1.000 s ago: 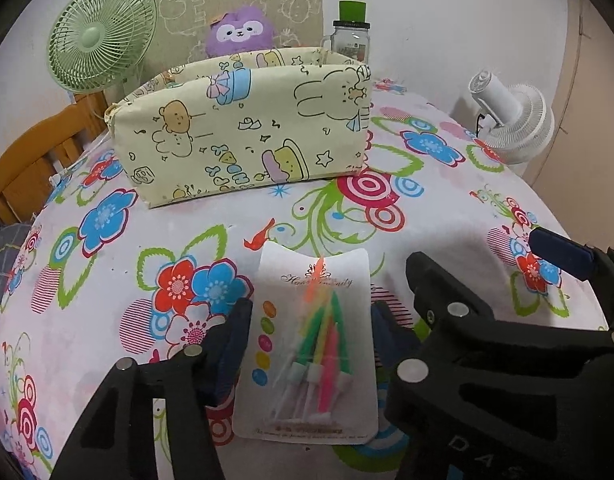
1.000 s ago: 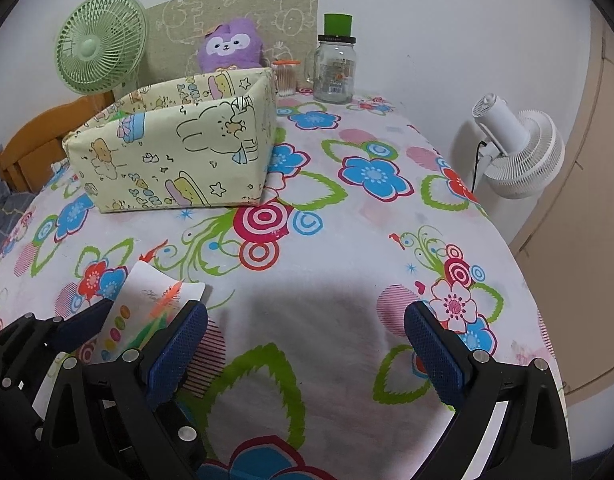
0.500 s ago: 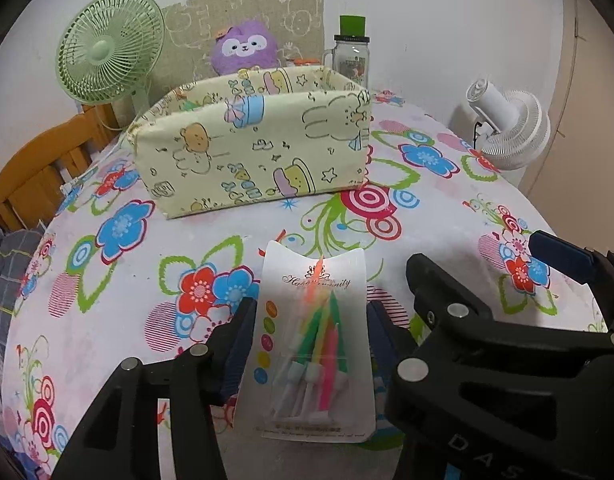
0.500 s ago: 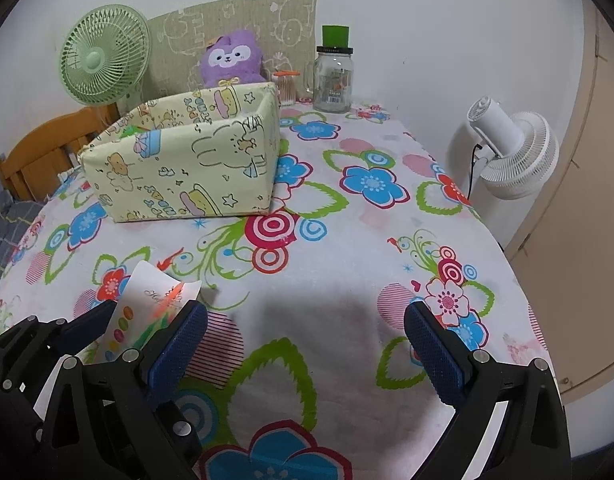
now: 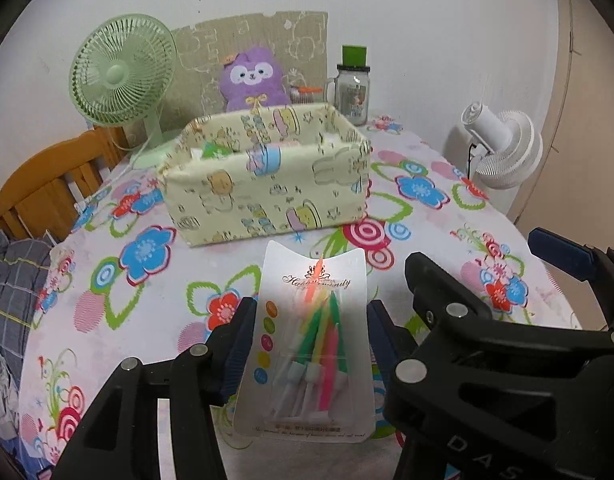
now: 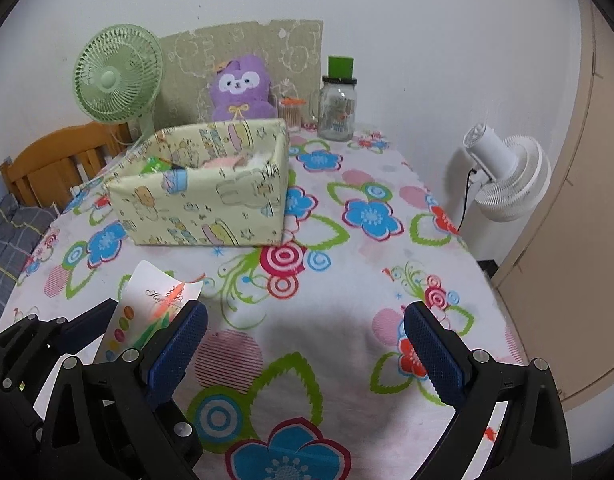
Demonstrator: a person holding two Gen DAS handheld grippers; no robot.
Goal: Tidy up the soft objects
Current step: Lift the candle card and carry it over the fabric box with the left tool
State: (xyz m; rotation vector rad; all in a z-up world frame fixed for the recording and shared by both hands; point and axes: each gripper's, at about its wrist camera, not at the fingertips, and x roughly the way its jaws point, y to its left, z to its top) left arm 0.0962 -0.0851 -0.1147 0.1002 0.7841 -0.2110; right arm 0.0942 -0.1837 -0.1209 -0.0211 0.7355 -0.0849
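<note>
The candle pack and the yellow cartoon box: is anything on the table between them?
No. In the left wrist view, only bare flowered tablecloth lies between the candle pack, held by the left gripper, and the yellow fabric box.

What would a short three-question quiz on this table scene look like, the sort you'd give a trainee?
1. True or false: the left gripper is shut on the candle pack.
2. What stands between the pads of the right gripper? A) a jar B) nothing C) a toy
3. Fill in: the purple plush toy sits ____ the fabric box, near the wall.

Key
1. True: both pads press the pack's edges and it is off the flowered tablecloth.
2. B: its jaws stand wide open over bare cloth.
3. Behind.
</note>
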